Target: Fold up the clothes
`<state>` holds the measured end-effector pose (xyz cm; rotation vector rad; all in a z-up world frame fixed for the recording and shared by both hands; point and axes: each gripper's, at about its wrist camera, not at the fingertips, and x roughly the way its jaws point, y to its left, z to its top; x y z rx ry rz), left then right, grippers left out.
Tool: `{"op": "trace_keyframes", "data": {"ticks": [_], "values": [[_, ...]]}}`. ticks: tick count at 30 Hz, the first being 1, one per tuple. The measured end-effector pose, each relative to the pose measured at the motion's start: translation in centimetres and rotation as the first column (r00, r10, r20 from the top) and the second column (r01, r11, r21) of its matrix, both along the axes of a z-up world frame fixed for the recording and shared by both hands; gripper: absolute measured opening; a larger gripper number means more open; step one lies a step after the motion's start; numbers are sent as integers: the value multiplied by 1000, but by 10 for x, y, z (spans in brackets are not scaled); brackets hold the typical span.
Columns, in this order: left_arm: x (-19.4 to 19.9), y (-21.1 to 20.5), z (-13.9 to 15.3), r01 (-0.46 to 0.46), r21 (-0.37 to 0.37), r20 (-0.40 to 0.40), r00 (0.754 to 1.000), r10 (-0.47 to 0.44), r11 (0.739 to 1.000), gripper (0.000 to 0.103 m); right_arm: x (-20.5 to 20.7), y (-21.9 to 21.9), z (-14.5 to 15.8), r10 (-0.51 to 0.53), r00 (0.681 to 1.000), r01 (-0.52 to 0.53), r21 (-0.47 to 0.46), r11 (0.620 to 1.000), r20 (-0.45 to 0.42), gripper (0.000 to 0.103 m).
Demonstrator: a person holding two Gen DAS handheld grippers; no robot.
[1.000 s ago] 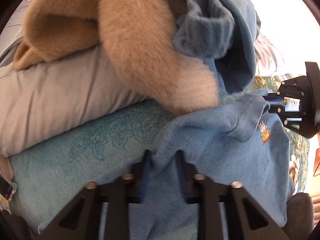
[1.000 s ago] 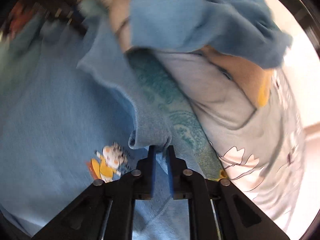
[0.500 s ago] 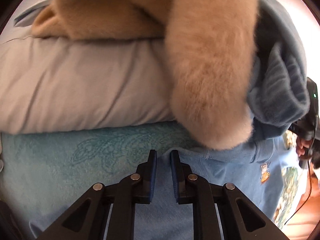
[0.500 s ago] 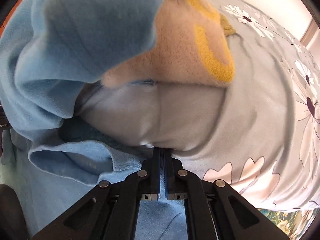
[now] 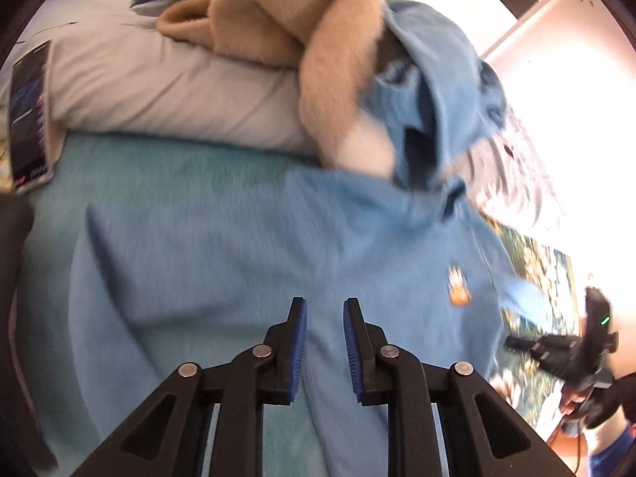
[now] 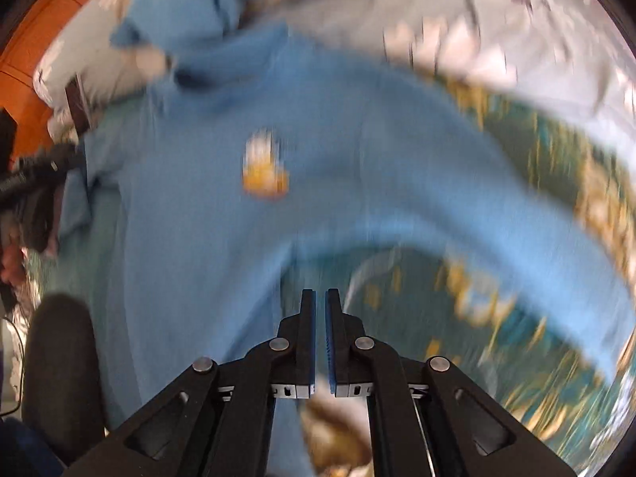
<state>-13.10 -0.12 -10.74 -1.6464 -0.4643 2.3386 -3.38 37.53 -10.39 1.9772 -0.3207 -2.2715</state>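
A light blue sweatshirt (image 5: 246, 246) lies spread front-up on a teal blanket (image 5: 159, 163), with a small orange and white emblem (image 5: 459, 286) on its chest. My left gripper (image 5: 324, 306) hovers over the body of the sweatshirt, open, with nothing between its blue pads. In the right wrist view the same sweatshirt (image 6: 190, 218) and emblem (image 6: 264, 167) appear blurred, and one sleeve (image 6: 516, 222) stretches out to the right. My right gripper (image 6: 320, 298) is above the sweatshirt's side edge, shut to a thin slit and holding nothing. It also shows in the left wrist view as the right gripper (image 5: 556, 351).
A tan fleece garment (image 5: 278, 20) and another blue garment (image 5: 437, 71) are heaped on a grey pillow (image 5: 179, 91) beyond the collar. A dark phone-like slab (image 5: 30, 111) lies at far left. A floral bedspread (image 6: 556, 20) and patterned cover (image 6: 556, 377) lie to the right.
Both grippers have let go of the sweatshirt's shoulder area and pulled back from the pillow. The left jaws have opened wider. The sweatshirt now lies spread out.
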Motion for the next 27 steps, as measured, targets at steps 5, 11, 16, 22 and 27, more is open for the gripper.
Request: {"op": "trace_keyframes", "data": {"ticks": [5,11,16,22,27], "values": [[59,5,24,4,-1,-42,999,-4,1000,31,49,-12,-22,-63,995,68,-69,995,75,34],[88,-5,40,-21,20,-63,998,22,1000,42,66,-13,-25,-158,985,163,-71,984,74,35],[109,-14,50,-44,37,-67,997,46,998,44,50,-40,-27,-154,983,158,-32,987,96,6],[120,-12,47,-55,71,-41,997,58,996,47,72,-18,-11,-241,968,239,33,970,74,5],[121,6,35,-19,76,-8,1000,20,997,49,102,4,-10,-315,945,309,74,948,87,4]]}}
